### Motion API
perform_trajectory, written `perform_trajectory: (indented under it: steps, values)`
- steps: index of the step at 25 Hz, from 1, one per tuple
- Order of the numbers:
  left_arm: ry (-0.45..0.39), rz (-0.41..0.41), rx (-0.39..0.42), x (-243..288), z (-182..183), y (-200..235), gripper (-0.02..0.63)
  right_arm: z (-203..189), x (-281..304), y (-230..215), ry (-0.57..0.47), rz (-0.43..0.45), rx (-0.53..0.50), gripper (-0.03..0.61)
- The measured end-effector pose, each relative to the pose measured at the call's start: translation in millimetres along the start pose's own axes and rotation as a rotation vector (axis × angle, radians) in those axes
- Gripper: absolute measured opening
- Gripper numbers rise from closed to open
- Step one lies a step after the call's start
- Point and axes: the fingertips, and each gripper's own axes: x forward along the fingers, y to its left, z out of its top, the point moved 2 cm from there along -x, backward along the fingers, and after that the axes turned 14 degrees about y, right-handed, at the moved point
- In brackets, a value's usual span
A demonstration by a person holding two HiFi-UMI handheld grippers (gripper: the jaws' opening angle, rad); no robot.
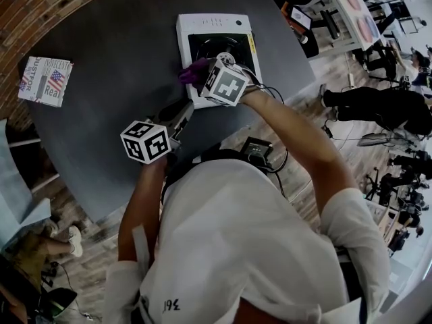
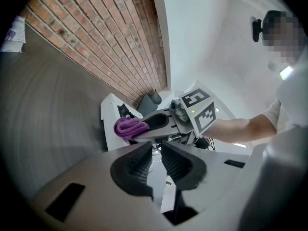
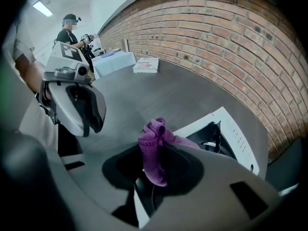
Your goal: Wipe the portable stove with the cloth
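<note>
On our dark table [image 1: 101,66] sits the white stove [image 1: 236,27]. Our right gripper [image 3: 156,172] is at the stove's near left edge, jaws pinched on the purple cloth [image 3: 153,146], which bunches out past their tips. Our left gripper [image 2: 156,155] hovers just beside it over the table, jaws slightly apart and empty

The cloth [image 3: 154,146] is purple. The stove [image 1: 183,46] is white with a black middle, on a dark grey surface [image 1: 115,39]. The left gripper [image 2: 156,150] and right gripper [image 3: 155,160] are pale grey, and their cubes [image 1: 145,141] carry black-and-white squares. The wall [image 2: 106,42] is red-brown brick.
</note>
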Motion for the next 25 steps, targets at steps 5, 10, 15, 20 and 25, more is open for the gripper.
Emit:
perform_trajectory:
  steps: [5, 10, 15, 20, 25]
  values:
    - [-0.015, 0.031, -0.006, -1.1, -9.8, -8.9, 0.063, -2.6, -3.0, 10.0, 0.020, -0.007, -0.024, 0.104]
    - [-0.036, 0.072, -0.016, -3.3, -19.7, -17.6, 0.063, -1.5, -6.6, 24.9, -0.011, -0.002, -0.100, 0.104]
    - [-0.057, 0.117, -0.044, -4.5, -37.2, -29.2, 0.063, 1.8, -13.5, 52.2, -0.083, -0.035, -0.245, 0.104]
    - [-0.064, 0.158, -0.061, -2.4, -60.4, -45.4, 0.063, -1.7, -15.0, 76.2, -0.141, -0.063, -0.340, 0.104]
    - [-0.081, 0.205, -0.066, -9.2, -76.9, -59.9, 0.063, -6.1, -10.8, 88.3, -0.150, -0.097, -0.404, 0.104]
